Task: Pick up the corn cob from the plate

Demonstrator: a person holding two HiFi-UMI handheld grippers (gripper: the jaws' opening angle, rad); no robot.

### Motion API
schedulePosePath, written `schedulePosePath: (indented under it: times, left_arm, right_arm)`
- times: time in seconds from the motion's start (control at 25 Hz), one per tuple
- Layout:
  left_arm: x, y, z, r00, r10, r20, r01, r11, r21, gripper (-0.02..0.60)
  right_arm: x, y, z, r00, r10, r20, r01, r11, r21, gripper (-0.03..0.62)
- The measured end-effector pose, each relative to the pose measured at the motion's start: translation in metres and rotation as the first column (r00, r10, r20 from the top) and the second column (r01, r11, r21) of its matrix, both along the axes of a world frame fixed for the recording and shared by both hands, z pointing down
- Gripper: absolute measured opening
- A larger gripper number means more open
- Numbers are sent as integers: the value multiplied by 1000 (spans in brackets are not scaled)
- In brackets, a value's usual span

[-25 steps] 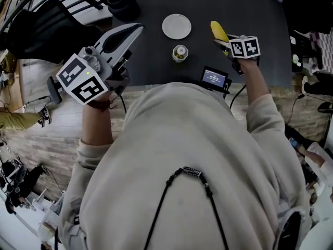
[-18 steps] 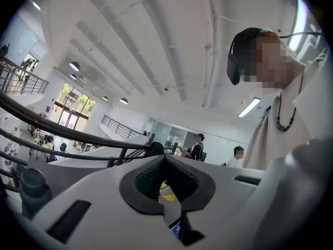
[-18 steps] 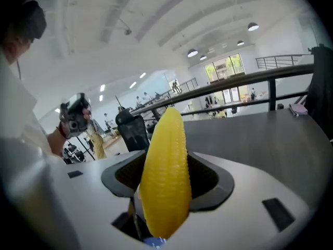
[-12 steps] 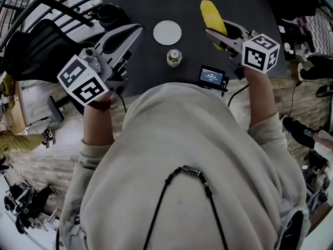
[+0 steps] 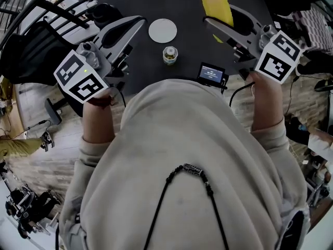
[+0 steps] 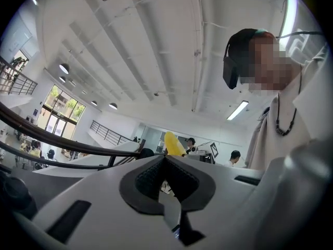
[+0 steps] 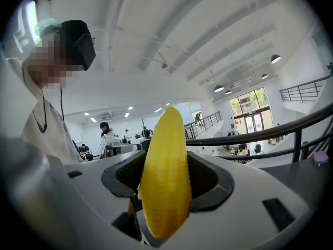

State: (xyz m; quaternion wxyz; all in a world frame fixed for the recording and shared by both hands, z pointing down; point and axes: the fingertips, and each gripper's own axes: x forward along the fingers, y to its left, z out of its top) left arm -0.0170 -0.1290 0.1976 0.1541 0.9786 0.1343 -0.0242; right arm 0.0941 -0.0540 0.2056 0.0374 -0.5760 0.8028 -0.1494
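Observation:
The yellow corn cob [image 5: 214, 1] is up in the air above the dark table, and my right gripper [image 5: 222, 16] is shut on it. In the right gripper view the corn cob [image 7: 165, 171] stands upright between the two dark pads, against the ceiling. The white plate [image 5: 162, 30] lies bare on the table, left of the cob. My left gripper [image 5: 134, 24] hovers at the table's left edge, shut with nothing in it. In the left gripper view the left gripper [image 6: 165, 159] points up at the ceiling, and the corn cob [image 6: 174, 144] shows just beyond its tips.
A small jar [image 5: 169, 54] stands near the table's [image 5: 187, 35] front edge, below the plate. A small screen device [image 5: 212, 74] sits at that edge. A black chair [image 5: 36, 46] and railings are at the left. Other people work far off in the hall.
My right gripper has risen with the corn cob and tilted upward, now larger and nearer the head camera. The left gripper has barely moved.

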Motion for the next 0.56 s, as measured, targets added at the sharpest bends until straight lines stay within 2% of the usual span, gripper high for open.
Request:
schedulePosePath:
  times: [0.24,0.56]
  left_arm:
    - [-2,1,-5,1000,10,-10,-10,1000,-2,0]
    - [-2,-1,-9,1000,-3,-5,3,1000,-11,0]
  right_arm:
    - [-16,-4,-22,999,-29,-32,30,999,32,256]
    - [-16,-3,-33,998,-35,-42,37,999,37,256]
